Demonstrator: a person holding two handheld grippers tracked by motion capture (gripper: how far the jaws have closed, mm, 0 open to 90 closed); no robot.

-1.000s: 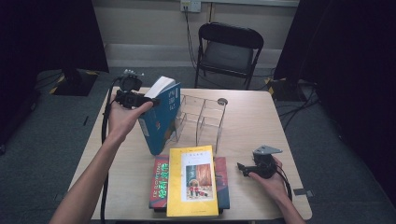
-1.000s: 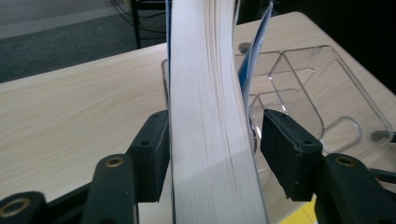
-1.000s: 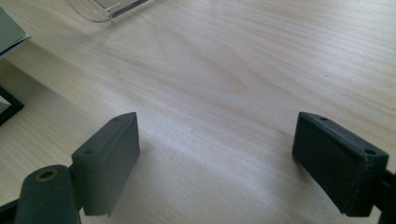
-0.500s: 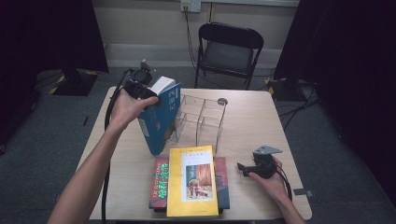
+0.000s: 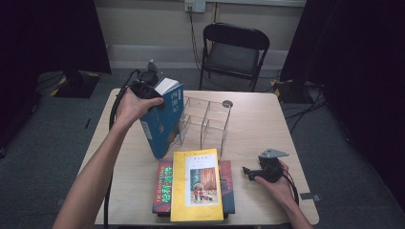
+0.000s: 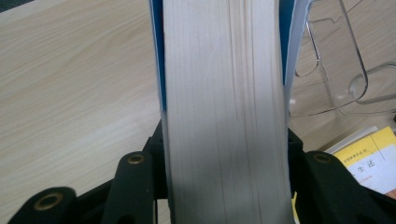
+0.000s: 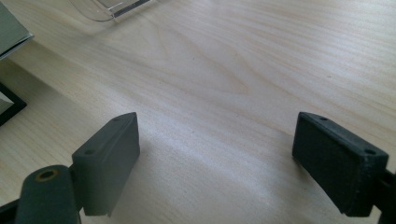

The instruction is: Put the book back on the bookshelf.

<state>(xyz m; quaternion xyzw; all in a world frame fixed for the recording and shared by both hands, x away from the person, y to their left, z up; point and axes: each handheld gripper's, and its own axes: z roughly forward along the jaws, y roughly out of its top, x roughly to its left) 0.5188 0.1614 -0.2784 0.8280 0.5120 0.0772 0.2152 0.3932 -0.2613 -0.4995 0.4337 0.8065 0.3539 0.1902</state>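
Note:
A thick blue book (image 5: pixel 162 121) stands tilted on its lower corner on the wooden table (image 5: pixel 267 124), leaning toward a clear acrylic rack (image 5: pixel 205 119). My left gripper (image 5: pixel 157 93) grips its top edge. In the left gripper view the book's page block (image 6: pixel 224 93) fills the gap and both black jaws sit against its blue covers. These jaws have just been closing, with the book between them. My right gripper (image 5: pixel 249 171) rests near the table's front right, its pads (image 7: pixel 109 158) wide apart over bare wood with nothing between them.
A yellow book (image 5: pixel 197 183) lies on a stack with a red book (image 5: pixel 164 188) at the table's front middle. The rack's clear wall (image 6: pixel 336 60) stands just beside the held book. A black folding chair (image 5: pixel 234 47) stands behind the table.
My left hand has carried the top of the blue book to the right and farther away, toward the rack. The right hand has stayed put.

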